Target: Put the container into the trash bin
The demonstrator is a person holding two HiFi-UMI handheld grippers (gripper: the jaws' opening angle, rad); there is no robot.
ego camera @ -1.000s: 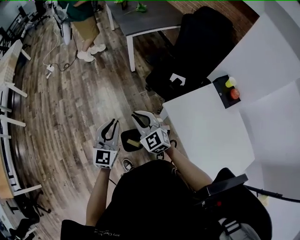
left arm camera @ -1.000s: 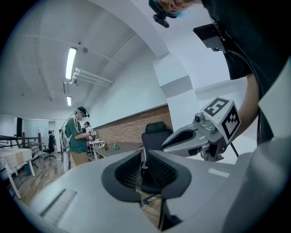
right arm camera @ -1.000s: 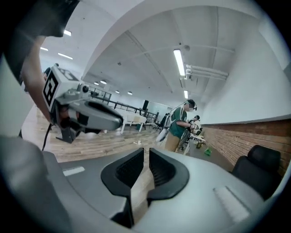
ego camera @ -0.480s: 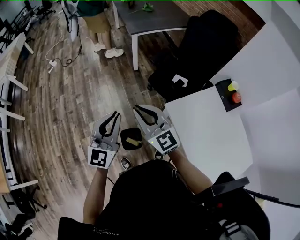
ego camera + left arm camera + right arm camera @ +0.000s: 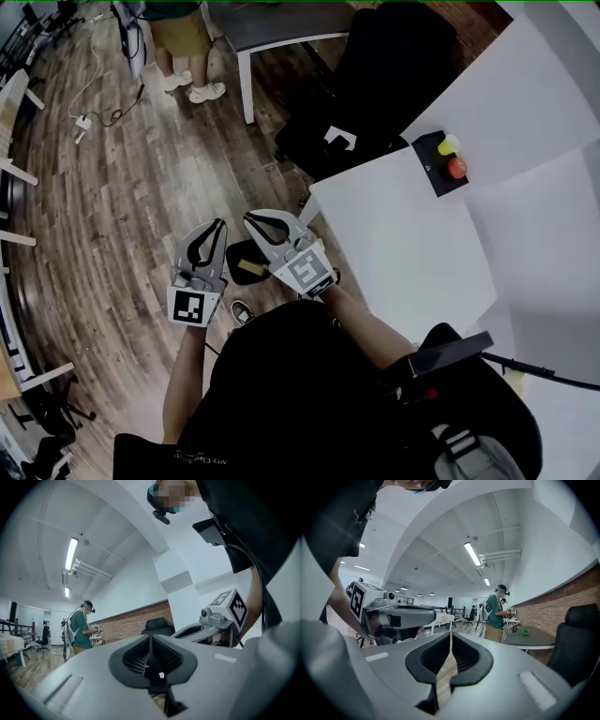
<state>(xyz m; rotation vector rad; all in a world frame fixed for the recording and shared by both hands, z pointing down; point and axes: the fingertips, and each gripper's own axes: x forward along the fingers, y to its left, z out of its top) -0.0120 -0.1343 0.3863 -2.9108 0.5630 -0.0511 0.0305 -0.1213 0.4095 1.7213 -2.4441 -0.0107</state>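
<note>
Head view shows the tan container (image 5: 251,270) lying inside the small black trash bin (image 5: 234,255) on the wood-plank floor (image 5: 122,206). The bin stands just beside the corner of your white table (image 5: 403,244), with a black office chair (image 5: 375,84) beyond it. Open floor lies to the bin's left.

Your left gripper (image 5: 216,228) hangs above the bin's left side, fingers together on nothing. Your right gripper (image 5: 253,218) hangs above the bin's right side, fingers closing, tips nearly meeting, nothing between them.

Neither gripper view shows the bin or container. They show the red-brick wall (image 5: 562,606) and a standing person in green (image 5: 494,613).
</note>
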